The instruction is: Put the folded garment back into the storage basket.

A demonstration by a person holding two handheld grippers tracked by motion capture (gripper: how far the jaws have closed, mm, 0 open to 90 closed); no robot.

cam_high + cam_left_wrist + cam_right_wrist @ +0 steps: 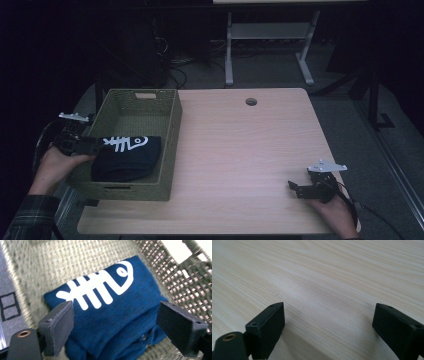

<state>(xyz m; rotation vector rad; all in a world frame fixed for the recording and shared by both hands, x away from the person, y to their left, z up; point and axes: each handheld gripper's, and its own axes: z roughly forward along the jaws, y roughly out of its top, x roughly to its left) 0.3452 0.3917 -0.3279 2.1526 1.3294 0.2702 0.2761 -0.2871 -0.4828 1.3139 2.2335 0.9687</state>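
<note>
Folded blue shirt (127,157): in near end of woven basket (172,131), left side of table (250,150). Left gripper (95,146) at its left edge, jaws released, nothing clasped. Right gripper (295,188) well apart, released, near right.

A pale wooden worktop (240,150) with a round cable hole (251,101) near its far edge; a woven green basket (172,150) sits at the frame's left.

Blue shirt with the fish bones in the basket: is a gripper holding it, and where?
Nothing is held. The left gripper stands open over the folded blue shirt lying in the basket, pads apart from it. The right gripper is open above the bare table.
</note>
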